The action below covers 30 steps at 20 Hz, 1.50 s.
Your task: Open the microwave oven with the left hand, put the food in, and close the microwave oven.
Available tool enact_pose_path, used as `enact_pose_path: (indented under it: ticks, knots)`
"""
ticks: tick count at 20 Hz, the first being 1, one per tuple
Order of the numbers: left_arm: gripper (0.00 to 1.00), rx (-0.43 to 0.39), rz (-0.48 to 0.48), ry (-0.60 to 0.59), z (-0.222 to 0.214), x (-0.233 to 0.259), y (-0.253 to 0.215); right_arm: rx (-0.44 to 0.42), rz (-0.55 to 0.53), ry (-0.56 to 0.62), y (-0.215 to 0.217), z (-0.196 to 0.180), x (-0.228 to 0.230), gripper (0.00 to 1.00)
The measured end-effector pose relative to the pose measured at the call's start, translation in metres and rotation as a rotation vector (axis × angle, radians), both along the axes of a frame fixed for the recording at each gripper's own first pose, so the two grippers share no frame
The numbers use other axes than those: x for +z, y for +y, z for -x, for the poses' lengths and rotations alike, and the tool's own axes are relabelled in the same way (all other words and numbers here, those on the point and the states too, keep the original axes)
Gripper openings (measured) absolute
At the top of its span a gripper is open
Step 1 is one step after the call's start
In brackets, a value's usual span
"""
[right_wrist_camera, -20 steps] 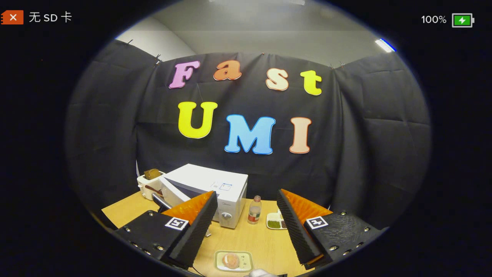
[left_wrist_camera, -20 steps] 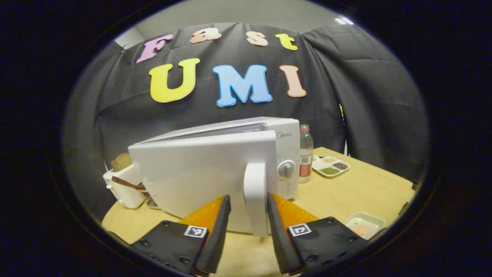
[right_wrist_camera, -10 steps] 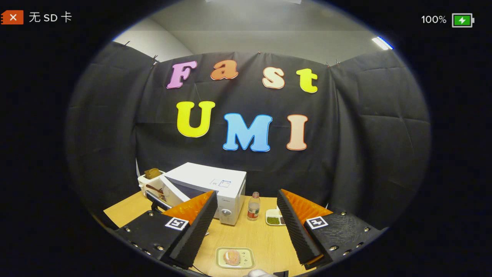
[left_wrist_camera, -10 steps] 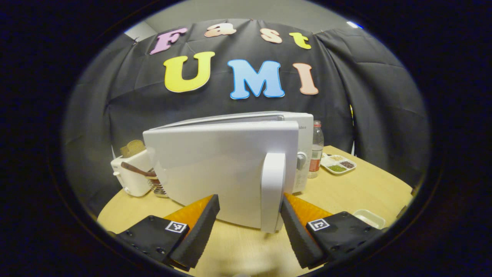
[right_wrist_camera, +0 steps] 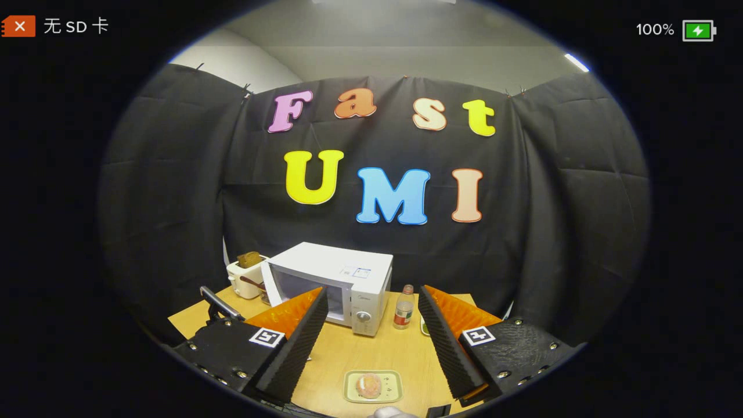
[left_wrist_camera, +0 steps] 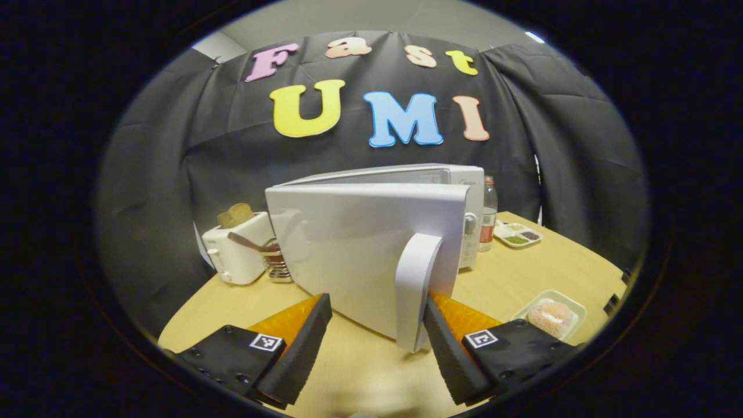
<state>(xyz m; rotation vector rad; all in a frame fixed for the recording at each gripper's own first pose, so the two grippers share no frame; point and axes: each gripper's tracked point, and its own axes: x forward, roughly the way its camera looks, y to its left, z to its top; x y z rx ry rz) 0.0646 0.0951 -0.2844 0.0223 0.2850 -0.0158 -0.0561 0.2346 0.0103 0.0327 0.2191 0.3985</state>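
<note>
Microwave oven (left_wrist_camera: 458, 191), a white boxy one, stands toward the back of the pale wooden tabletop (left_wrist_camera: 540, 273), and its flat white door (left_wrist_camera: 360, 244) is swung partly out toward the left gripper view's camera. The door's tall white handle (left_wrist_camera: 415, 290) stands between the left gripper's (left_wrist_camera: 376, 342) fingers, close against the right finger (left_wrist_camera: 450, 348) and well apart from the other, so the fingers are spread wide and do not clamp it. In the right gripper view the oven (right_wrist_camera: 342, 278) shows farther off with its dark cavity exposed. The food, a round pinkish bun (right_wrist_camera: 369, 384), lies in a shallow pale rectangular tray (right_wrist_camera: 392, 388) on the tabletop in front of the oven, low between the spread fingers of the right gripper (right_wrist_camera: 371, 348), which holds nothing. The same bun (left_wrist_camera: 550, 313) shows at the lower right of the left gripper view.

A white toaster (left_wrist_camera: 235, 258) with a slice of bread in it stands to the left of the oven. A clear plastic bottle with a red label (left_wrist_camera: 489, 215) stands just beside the oven's right side, and a white divided dish of green and brown seeds (left_wrist_camera: 516, 235) lies near it.
</note>
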Motion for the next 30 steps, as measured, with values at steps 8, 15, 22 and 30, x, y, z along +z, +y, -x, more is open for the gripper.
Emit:
enact_pose_path:
  ticks: [8,15,22,30]
  knots:
    - [0.98,0.194,0.013,0.025,0.065,-0.003,0.117,0.142,-0.015,-0.001,0.054,0.025,0.006,0.96]
    - [0.98,0.279,0.006,0.03,0.103,-0.001,0.168,0.216,-0.007,-0.052,0.083,0.037,0.018,0.95]
    - [0.98,0.355,-0.03,0.044,0.113,-0.006,0.222,0.228,-0.023,-0.025,0.082,0.038,0.01,0.96]
    - [0.95,0.424,-0.017,0.037,0.121,0.002,0.244,0.229,-0.039,-0.016,0.078,0.042,0.01,0.96]
